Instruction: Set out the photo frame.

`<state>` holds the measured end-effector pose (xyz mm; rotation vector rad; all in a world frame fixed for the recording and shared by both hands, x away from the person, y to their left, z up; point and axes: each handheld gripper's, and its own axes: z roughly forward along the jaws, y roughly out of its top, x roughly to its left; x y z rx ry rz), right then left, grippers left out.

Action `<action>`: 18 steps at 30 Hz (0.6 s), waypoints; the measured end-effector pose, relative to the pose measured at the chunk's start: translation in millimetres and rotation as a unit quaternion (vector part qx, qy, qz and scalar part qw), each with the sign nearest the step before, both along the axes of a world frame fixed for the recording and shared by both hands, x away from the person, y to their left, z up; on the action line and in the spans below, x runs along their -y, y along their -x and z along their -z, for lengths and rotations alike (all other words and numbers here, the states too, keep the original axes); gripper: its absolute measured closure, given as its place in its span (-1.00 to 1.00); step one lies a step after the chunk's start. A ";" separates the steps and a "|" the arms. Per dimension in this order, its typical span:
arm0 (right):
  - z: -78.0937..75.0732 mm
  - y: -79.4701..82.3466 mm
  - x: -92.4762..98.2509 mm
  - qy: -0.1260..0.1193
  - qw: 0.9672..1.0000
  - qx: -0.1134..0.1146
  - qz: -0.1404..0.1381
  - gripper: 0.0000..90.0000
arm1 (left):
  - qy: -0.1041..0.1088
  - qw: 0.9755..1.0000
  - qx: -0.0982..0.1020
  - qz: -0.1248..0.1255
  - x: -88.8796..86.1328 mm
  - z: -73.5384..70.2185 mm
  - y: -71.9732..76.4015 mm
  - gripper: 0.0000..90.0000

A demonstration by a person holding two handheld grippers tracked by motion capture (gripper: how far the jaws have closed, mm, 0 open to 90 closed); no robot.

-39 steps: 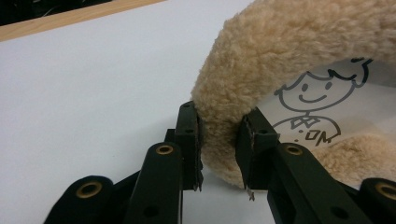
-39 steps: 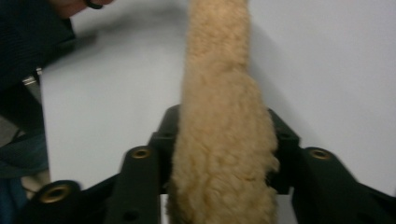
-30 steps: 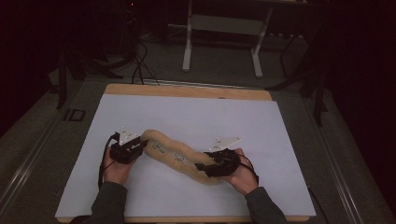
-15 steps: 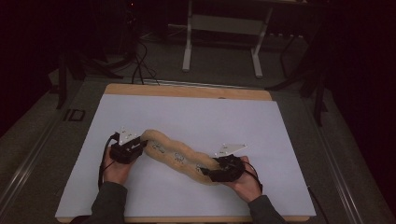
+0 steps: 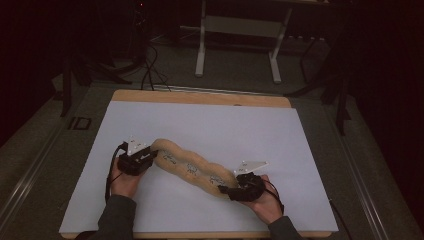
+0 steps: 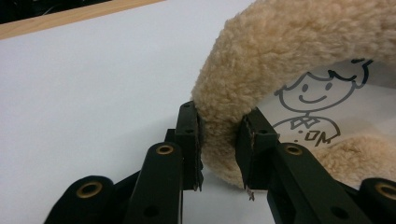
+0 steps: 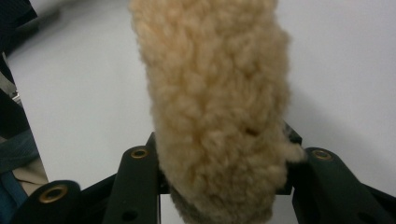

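Since the earlier frames, the right gripper [image 5: 226,190] has been drawn outward and lower, toward the near right part of the white sheet [image 5: 210,120], and the fleece roll [image 5: 192,167] has been stretched longer between the two grippers. The right gripper's jaws have just been closing, with the roll's end between them.

In the right gripper view, the tan fleece roll [image 7: 215,107] is seen rising from between the two black jaws, its fluffy end wedged in the gap and pressed from both sides, so it is gripped there. In the left gripper view, the left gripper [image 6: 218,144] is clamped on a curved fleece edge [image 6: 261,60] of the roll, with the pile squeezed between the pads. Just beyond the right-hand jaw in that view, an inner lining [image 6: 322,112] printed with a smiling cartoon figure is exposed beneath the arch of fleece.

From the high view, the roll is laid slantwise on the sheet, its far end held at the left gripper [image 5: 152,159] and its near end at the right gripper.
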<state>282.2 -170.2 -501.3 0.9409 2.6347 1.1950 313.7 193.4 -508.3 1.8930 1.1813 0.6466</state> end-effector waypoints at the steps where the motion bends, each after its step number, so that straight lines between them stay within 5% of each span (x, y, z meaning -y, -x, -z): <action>1: 0.4 0.6 0.6 -0.003 1.000 -0.001 0.000 0.32 | 0.000 1.000 0.000 0.000 0.0 0.0 0.0 0.62; 18: -1.3 -0.4 4.2 0.003 1.000 0.010 0.019 0.48 | 0.001 1.000 0.012 -0.012 3.4 -3.7 4.5 0.63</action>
